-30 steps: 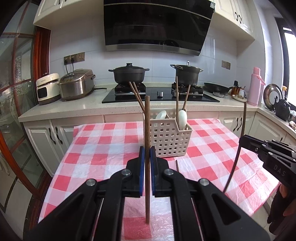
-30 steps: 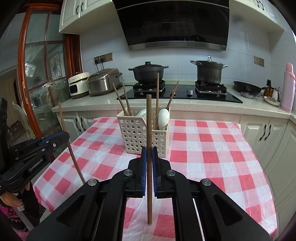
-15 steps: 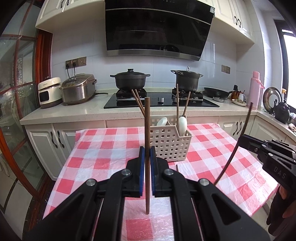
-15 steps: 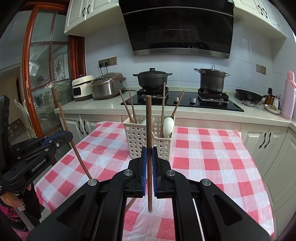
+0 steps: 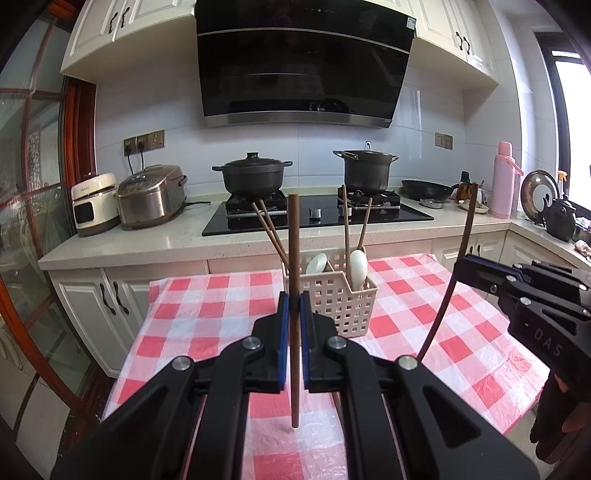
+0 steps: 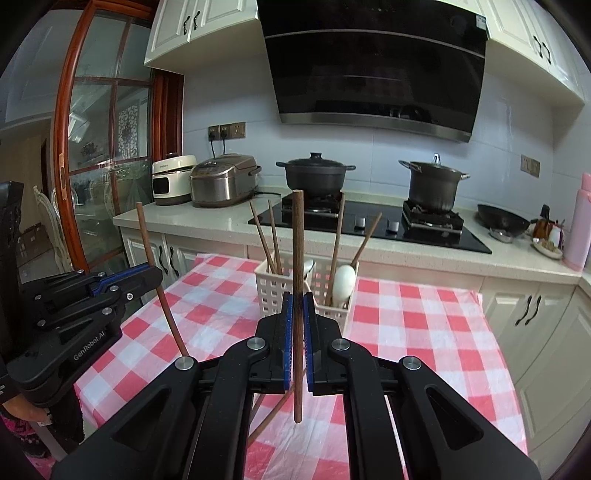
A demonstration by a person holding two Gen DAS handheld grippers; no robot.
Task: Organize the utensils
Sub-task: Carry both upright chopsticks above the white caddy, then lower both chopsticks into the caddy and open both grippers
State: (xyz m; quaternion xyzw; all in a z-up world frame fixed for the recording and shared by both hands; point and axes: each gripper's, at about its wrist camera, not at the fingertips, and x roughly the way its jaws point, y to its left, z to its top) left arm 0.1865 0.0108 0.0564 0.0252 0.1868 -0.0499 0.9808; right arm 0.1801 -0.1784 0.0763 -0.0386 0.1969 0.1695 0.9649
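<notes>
White cabinets (image 5: 96,33), tiled wall (image 5: 166,107)

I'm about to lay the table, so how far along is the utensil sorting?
Done: the white basket already holds four chopsticks and two white spoons. In hand: the left gripper and right gripper each clamp one upright chopstick. Left: dropping both in, plus one chopstick lying on the checked cloth.

Behind the white perforated plastic basket (image 6: 275,291), the lower ends of brown wooden chopsticks (image 6: 263,236) and white ceramic spoons (image 6: 343,282) are hidden, while a loose chopstick (image 6: 271,415) disappears beneath the right claw (image 6: 297,325).
</notes>
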